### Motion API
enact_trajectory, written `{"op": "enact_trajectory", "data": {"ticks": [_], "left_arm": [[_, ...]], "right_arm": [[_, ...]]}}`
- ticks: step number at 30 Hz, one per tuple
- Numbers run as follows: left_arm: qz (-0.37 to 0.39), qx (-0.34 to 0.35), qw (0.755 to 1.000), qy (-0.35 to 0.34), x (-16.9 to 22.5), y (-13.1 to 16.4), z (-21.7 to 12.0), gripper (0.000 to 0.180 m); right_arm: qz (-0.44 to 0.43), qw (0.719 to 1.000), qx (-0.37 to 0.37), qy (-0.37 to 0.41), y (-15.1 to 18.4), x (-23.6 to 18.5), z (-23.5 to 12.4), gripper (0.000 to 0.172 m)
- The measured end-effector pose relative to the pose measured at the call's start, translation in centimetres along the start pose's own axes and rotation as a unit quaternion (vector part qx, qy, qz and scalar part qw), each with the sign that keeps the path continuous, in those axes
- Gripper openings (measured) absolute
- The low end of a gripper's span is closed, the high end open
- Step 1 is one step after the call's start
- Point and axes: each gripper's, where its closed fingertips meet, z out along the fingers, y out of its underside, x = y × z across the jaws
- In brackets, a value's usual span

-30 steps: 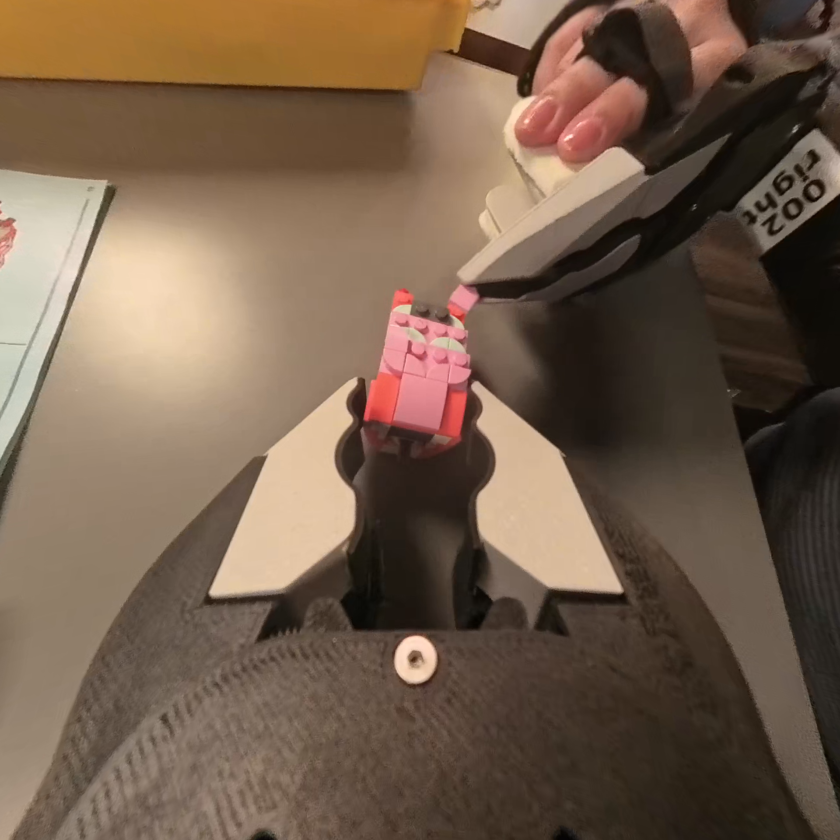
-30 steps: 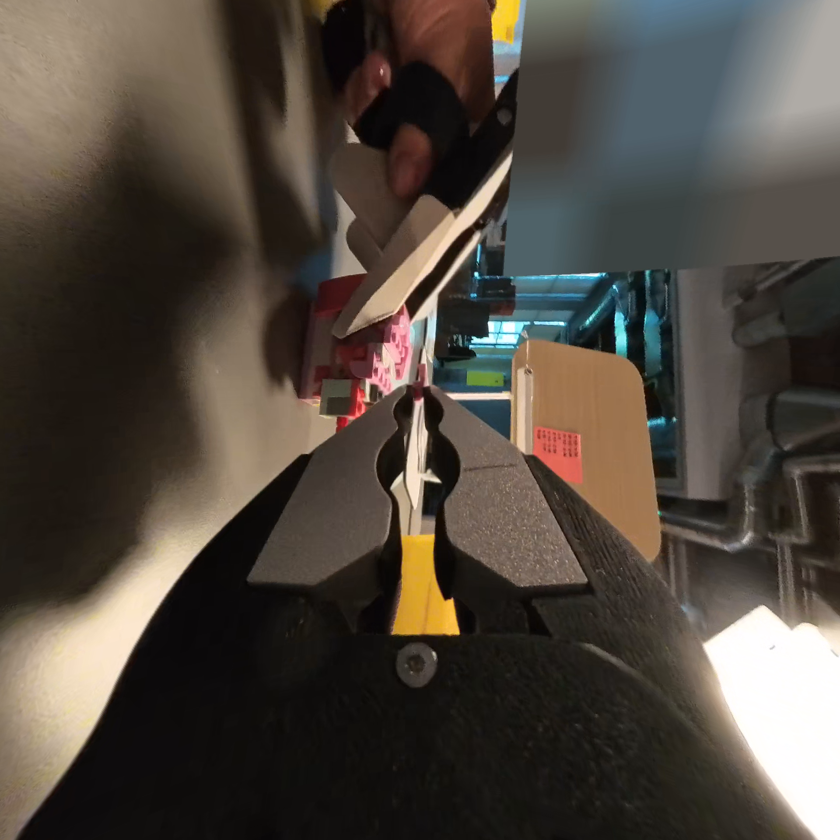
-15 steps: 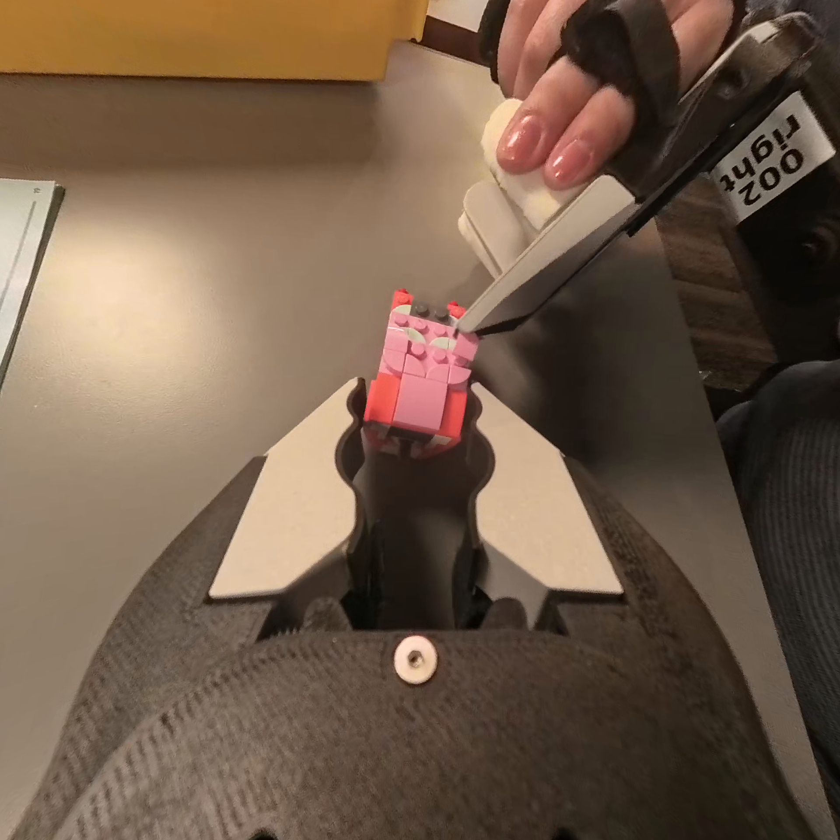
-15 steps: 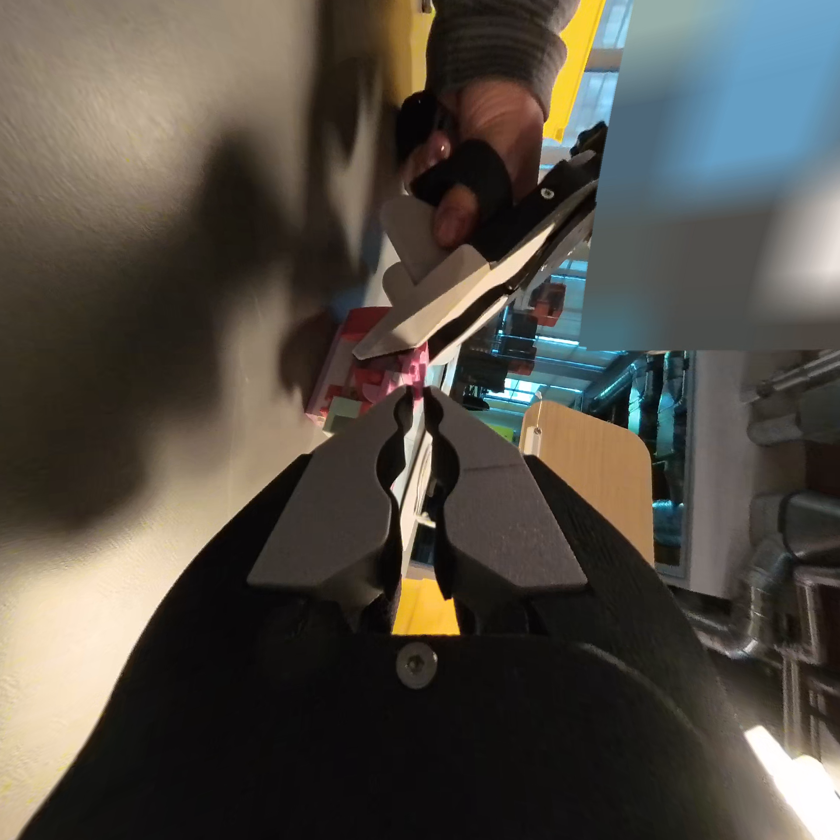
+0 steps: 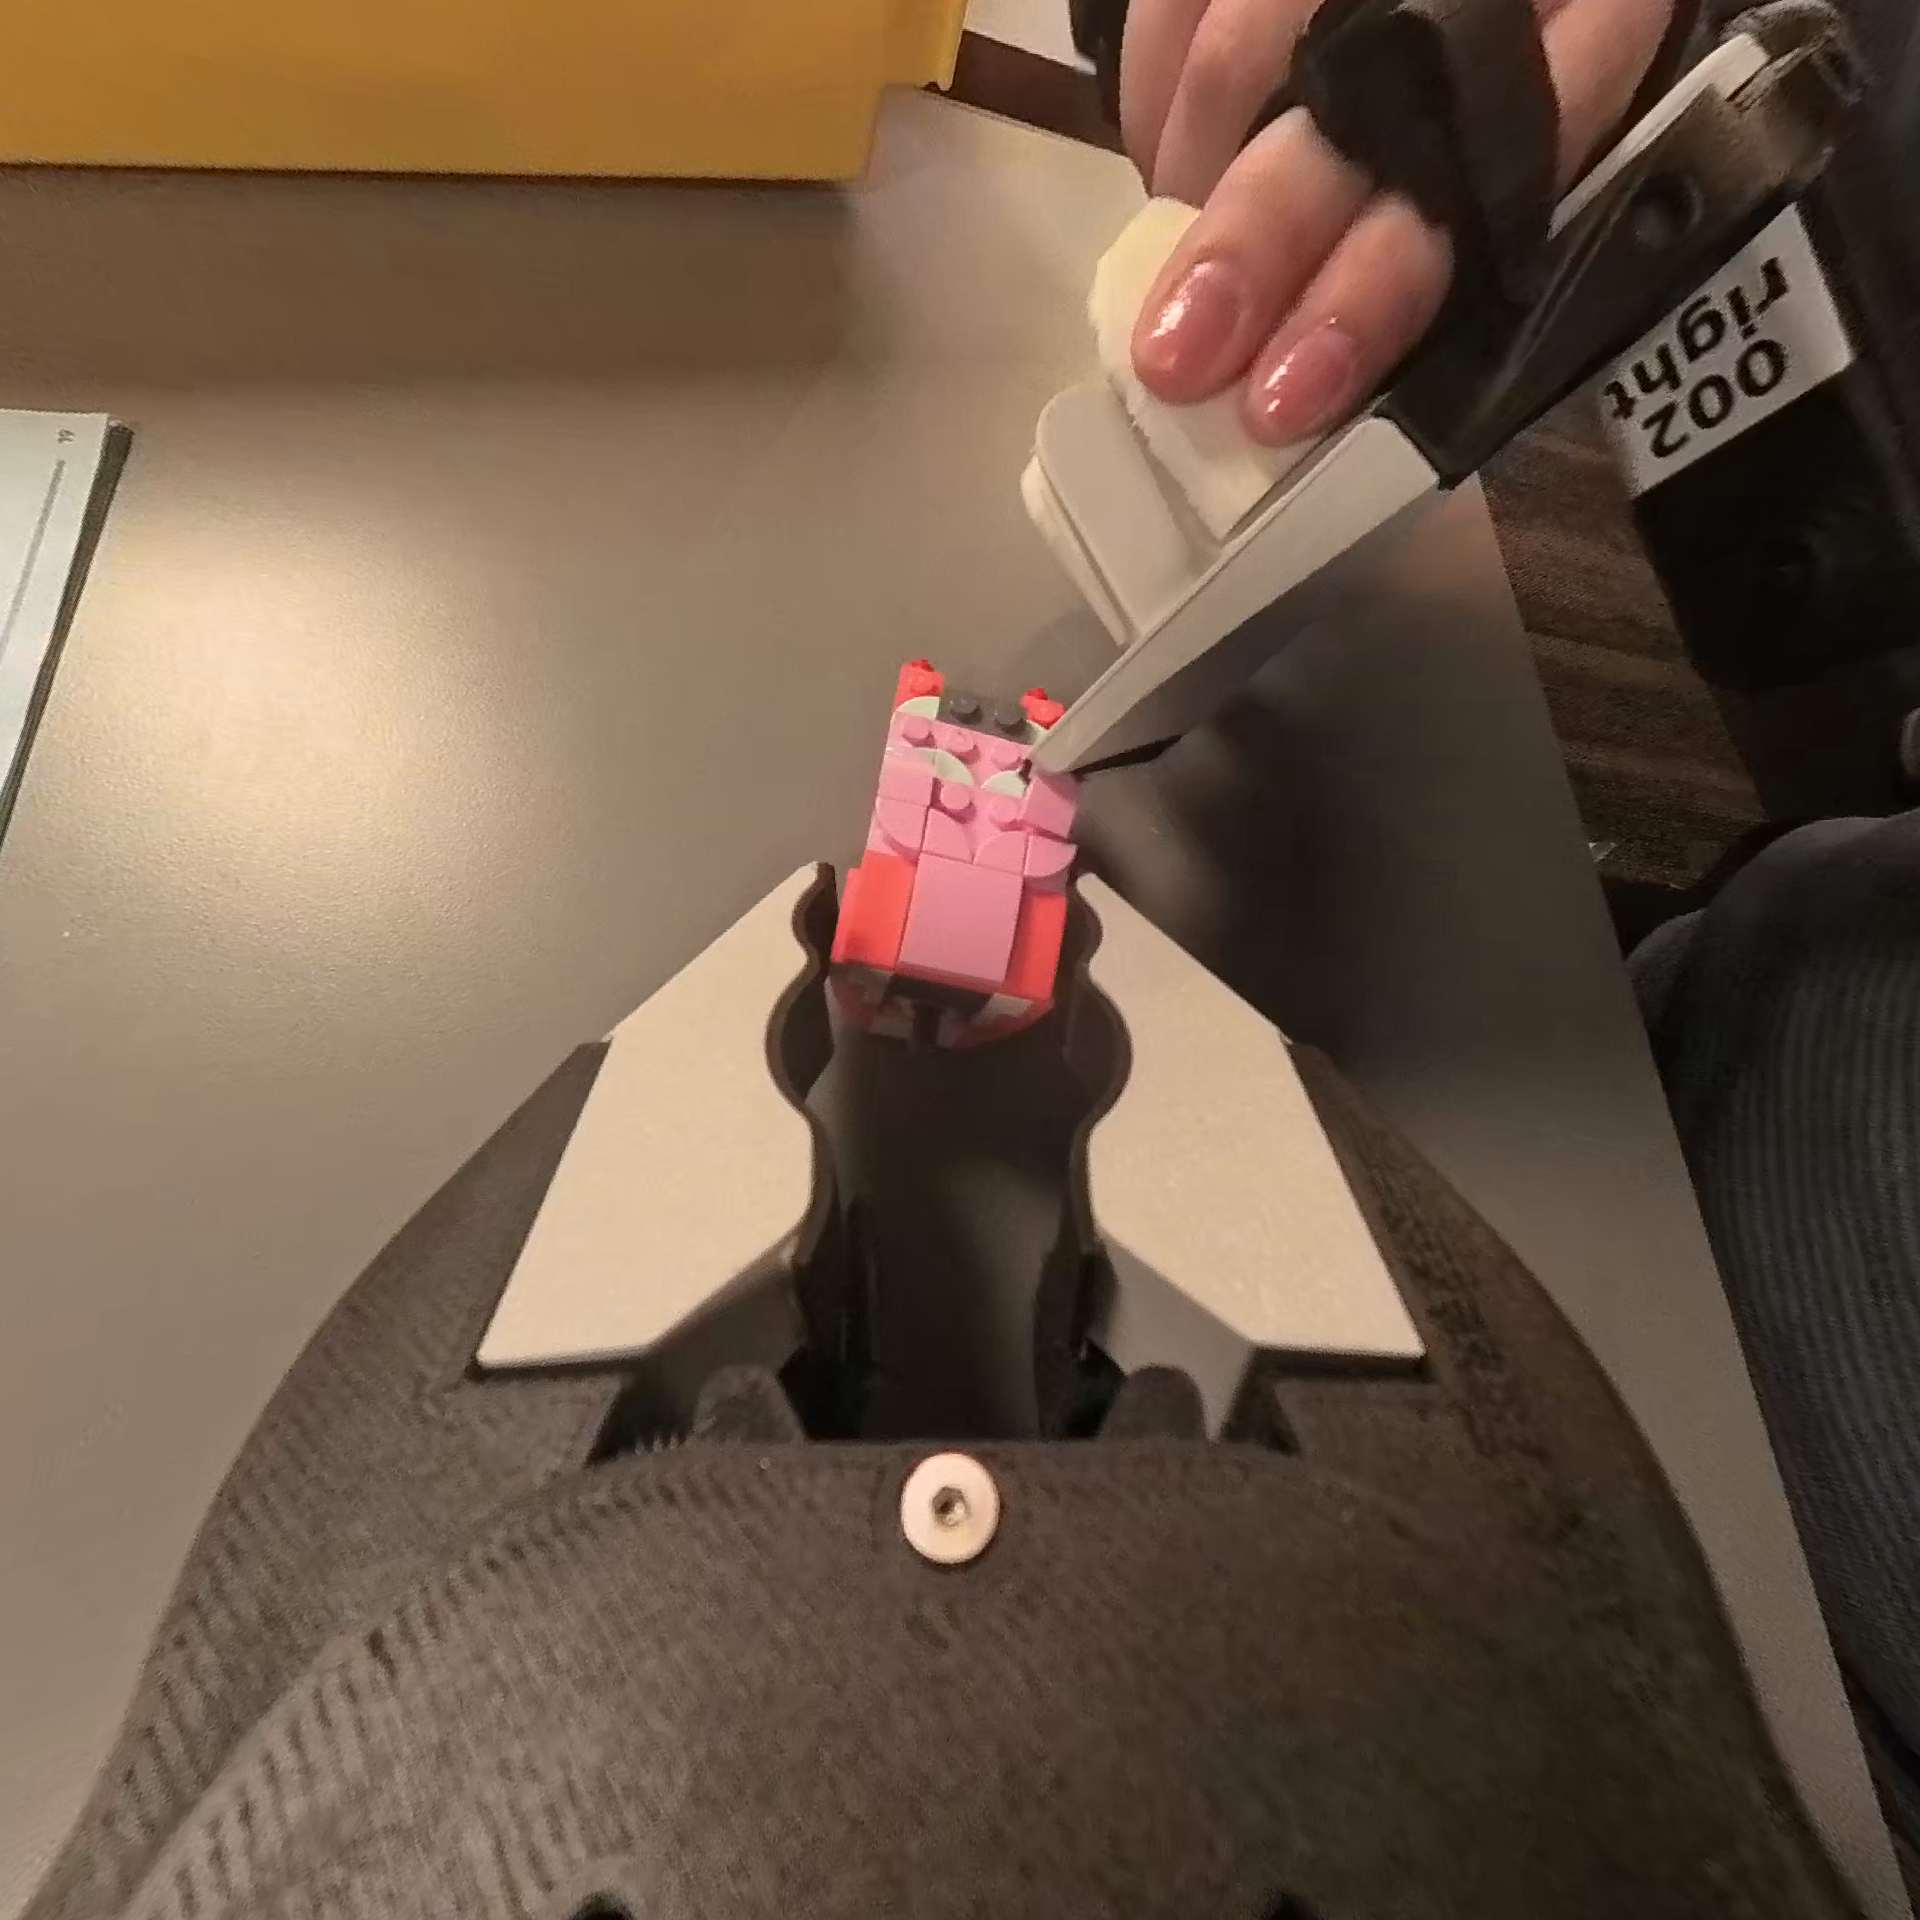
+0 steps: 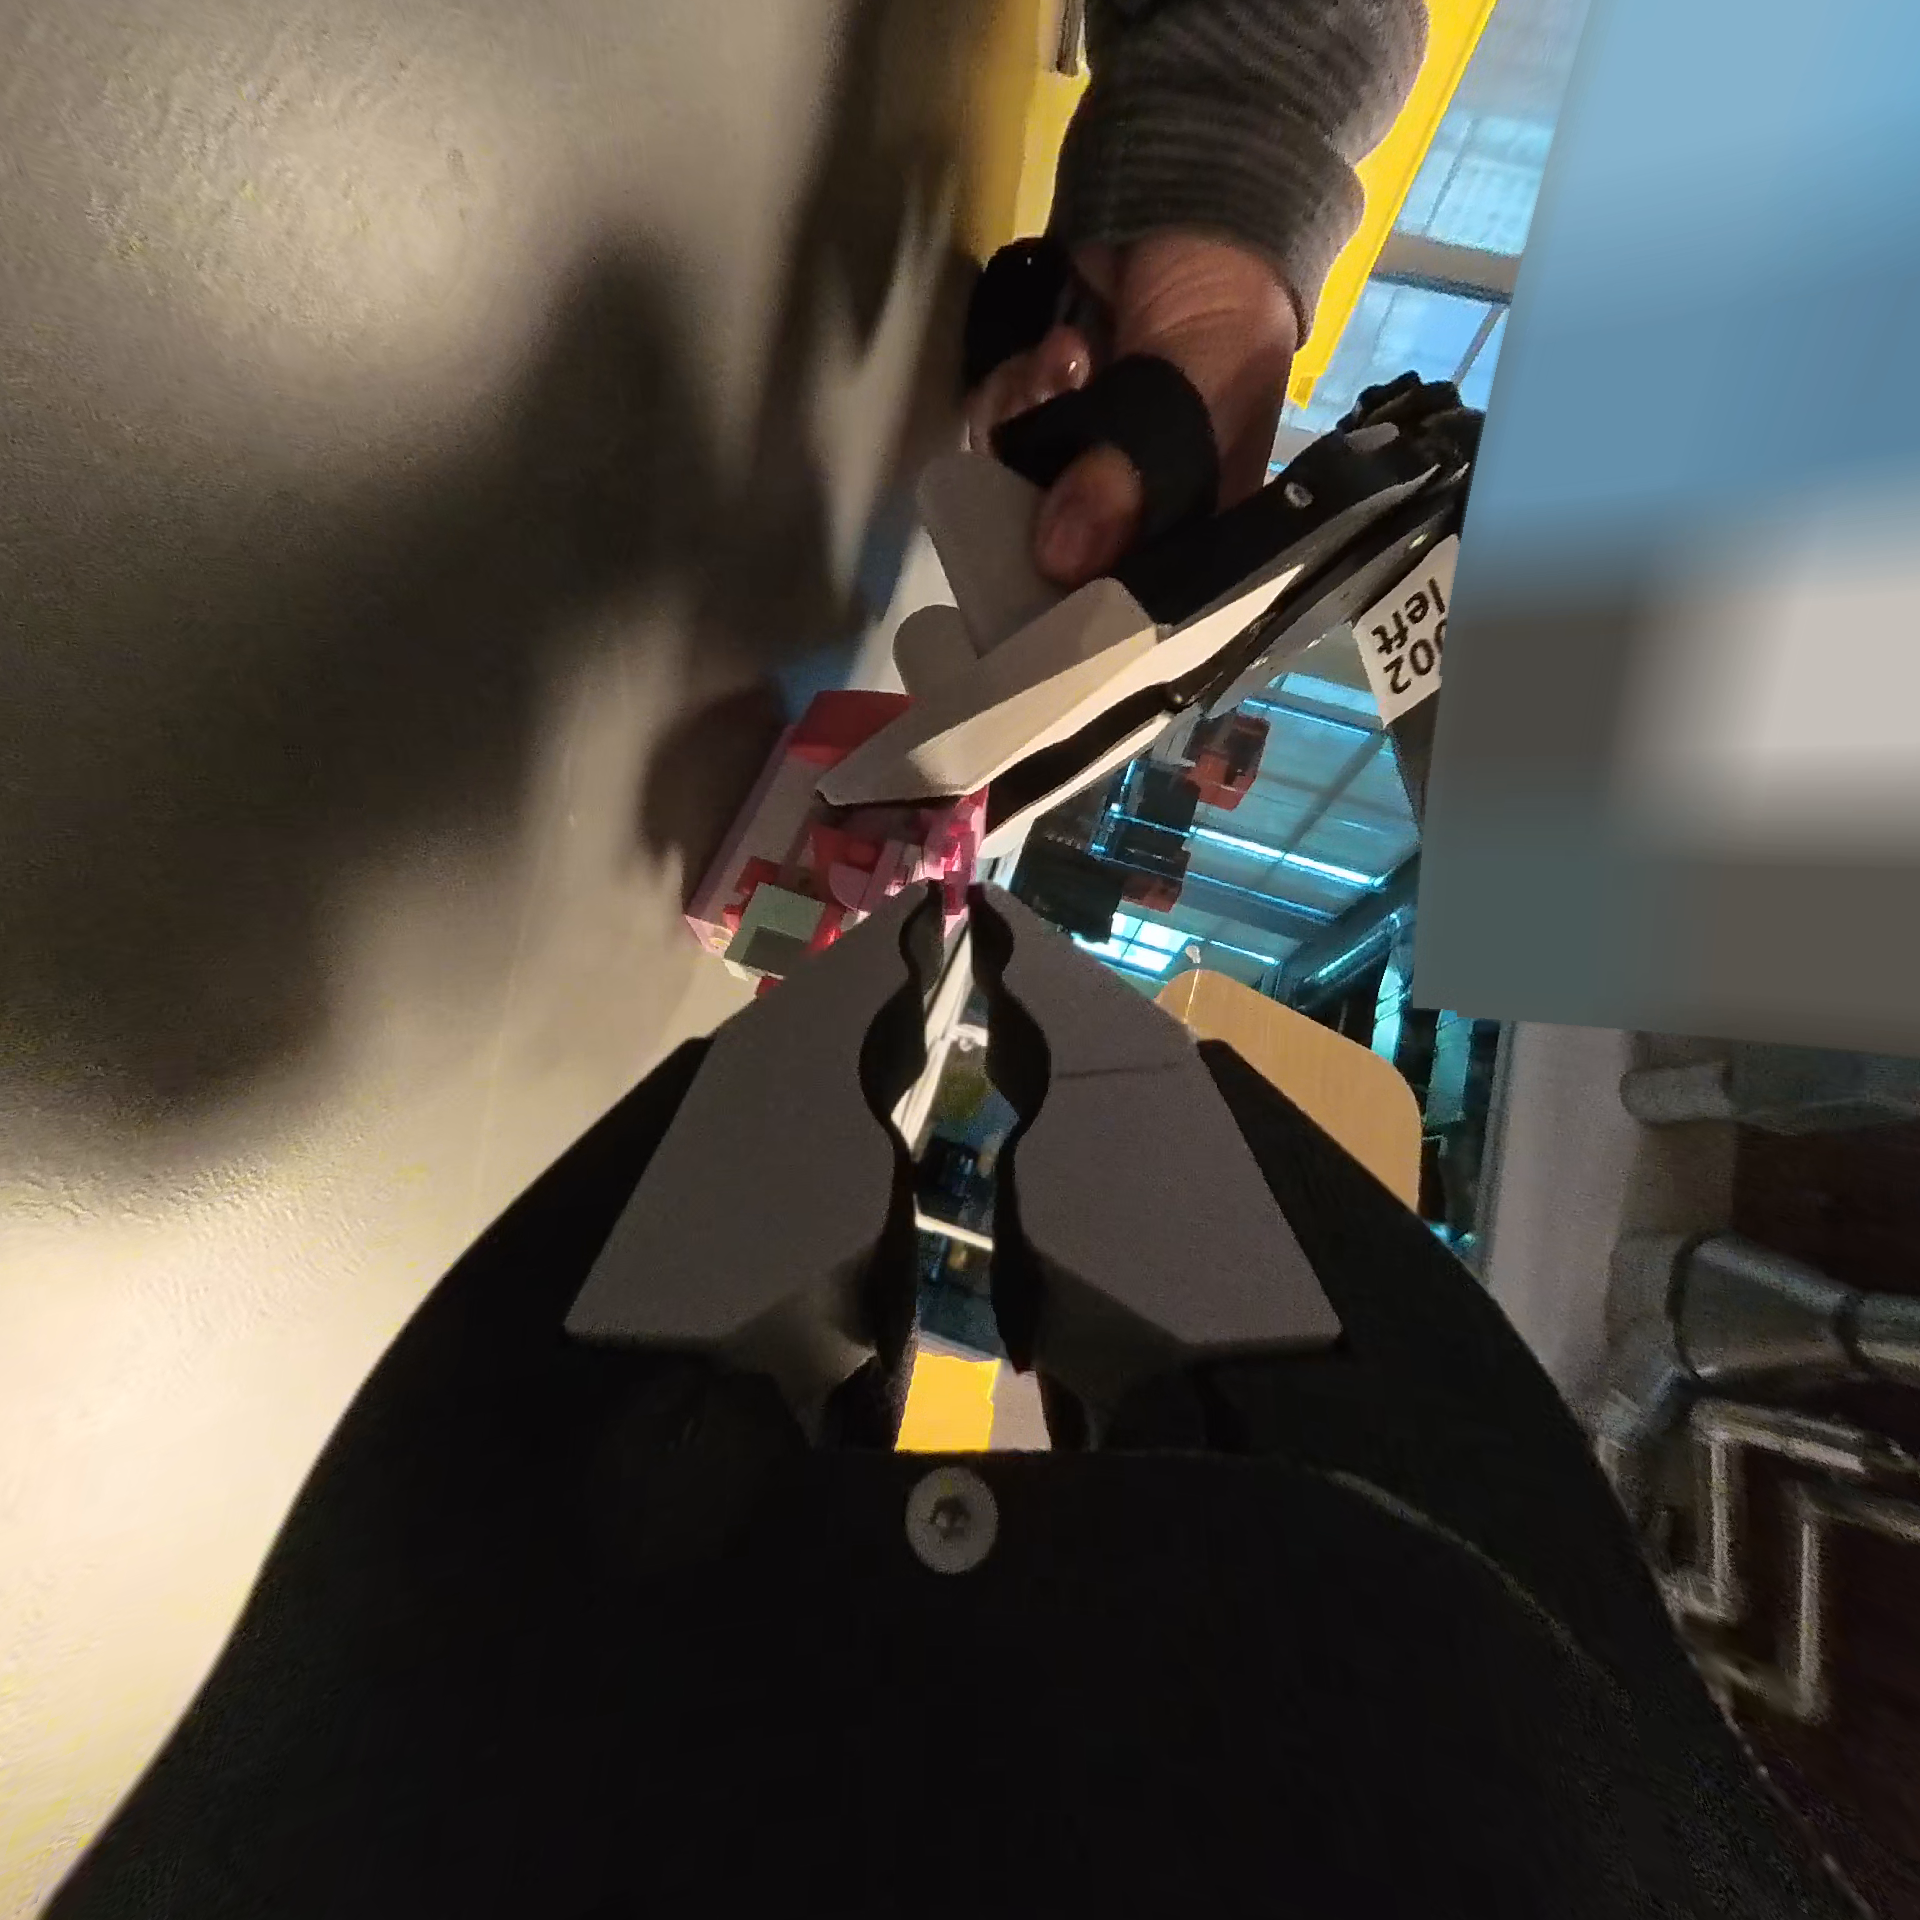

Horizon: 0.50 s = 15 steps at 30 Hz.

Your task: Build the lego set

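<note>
One pink and red brick model (image 5: 961, 862) stands on the grey bench (image 5: 416, 727), its long axis running away from the left gripper (image 5: 956, 940), whose two fingers clasp its near red end. The right gripper (image 5: 1049, 774), fingers closed together, touches the model's far right top. One yellow bin (image 5: 436, 83) behind; one paper sheet (image 5: 42, 540) at left.

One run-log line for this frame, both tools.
left tool: clamped on pink-and-red toy brick model | right tool: shut, tip on model's top studs | surface: grey table
</note>
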Motion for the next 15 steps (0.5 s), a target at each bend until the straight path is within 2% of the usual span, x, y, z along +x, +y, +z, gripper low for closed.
{"op": "enact_trajectory", "data": {"ticks": [15], "left_arm": [[0.000,-0.001,1.000,0.005,0.14,0.02,0.01,0.043]], "right_arm": [[-0.018,1.000,0.019,-0.004,-0.14,-0.08,-0.28,0.002]]}}
